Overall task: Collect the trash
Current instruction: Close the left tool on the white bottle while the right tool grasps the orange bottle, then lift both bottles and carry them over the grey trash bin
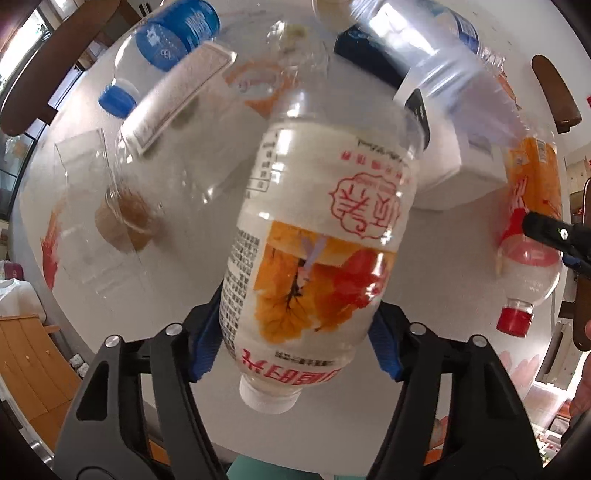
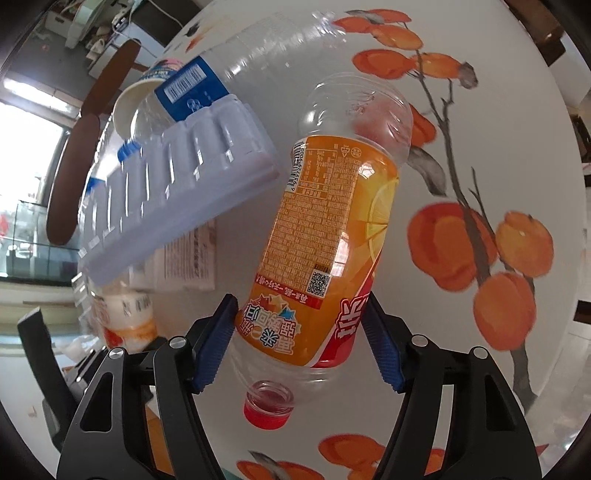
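Observation:
In the left wrist view a clear bottle with a white and orange leaf label (image 1: pixel 317 236) lies on the round white table (image 1: pixel 184 280), its white cap toward the camera. My left gripper (image 1: pixel 299 317) has its blue pads against both sides of the bottle's lower body. In the right wrist view an empty bottle with an orange label and a red cap (image 2: pixel 328 236) lies between the blue pads of my right gripper (image 2: pixel 300 306), which touch it on both sides. That same orange bottle (image 1: pixel 532 206) shows at the right edge of the left view, with a black fingertip on it.
Blue-labelled bottles (image 1: pixel 177 33), a clear cup with brown residue (image 1: pixel 125 218) and a white box (image 1: pixel 454 177) crowd the table. A lavender ribbed tray (image 2: pixel 173 199), a blue-labelled bottle (image 2: pixel 192 88) and a paper cup (image 2: pixel 129 107) lie to the left. Chair backs (image 2: pixel 74 177) ring the table.

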`<action>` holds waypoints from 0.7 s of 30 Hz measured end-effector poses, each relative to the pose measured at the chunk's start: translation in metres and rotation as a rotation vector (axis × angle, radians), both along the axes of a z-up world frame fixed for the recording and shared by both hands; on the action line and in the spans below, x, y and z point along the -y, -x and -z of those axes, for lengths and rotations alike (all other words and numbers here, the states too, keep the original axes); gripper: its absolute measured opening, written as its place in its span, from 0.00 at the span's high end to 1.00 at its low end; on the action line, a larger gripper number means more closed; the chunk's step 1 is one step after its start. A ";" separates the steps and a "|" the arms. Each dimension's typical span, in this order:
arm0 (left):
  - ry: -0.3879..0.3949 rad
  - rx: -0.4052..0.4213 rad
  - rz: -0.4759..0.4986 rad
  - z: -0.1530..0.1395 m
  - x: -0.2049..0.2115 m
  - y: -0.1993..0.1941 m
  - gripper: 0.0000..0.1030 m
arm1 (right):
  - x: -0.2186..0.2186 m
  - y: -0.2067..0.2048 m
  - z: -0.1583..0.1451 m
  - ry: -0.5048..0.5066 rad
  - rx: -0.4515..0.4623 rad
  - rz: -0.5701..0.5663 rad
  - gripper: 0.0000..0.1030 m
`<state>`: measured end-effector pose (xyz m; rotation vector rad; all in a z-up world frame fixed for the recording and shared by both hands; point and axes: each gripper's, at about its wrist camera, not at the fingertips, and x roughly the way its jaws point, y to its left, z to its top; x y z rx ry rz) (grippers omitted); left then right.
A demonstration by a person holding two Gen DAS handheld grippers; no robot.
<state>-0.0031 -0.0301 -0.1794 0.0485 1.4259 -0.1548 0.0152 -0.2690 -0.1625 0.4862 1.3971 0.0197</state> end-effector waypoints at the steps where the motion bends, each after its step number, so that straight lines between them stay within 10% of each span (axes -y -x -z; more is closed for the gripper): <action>1: 0.004 0.001 0.001 0.000 -0.001 0.002 0.37 | 0.002 0.003 0.000 -0.001 -0.004 0.000 0.34; 21: 0.044 0.023 0.059 -0.011 0.015 0.053 0.38 | -0.001 0.055 -0.003 -0.047 -0.020 0.024 0.35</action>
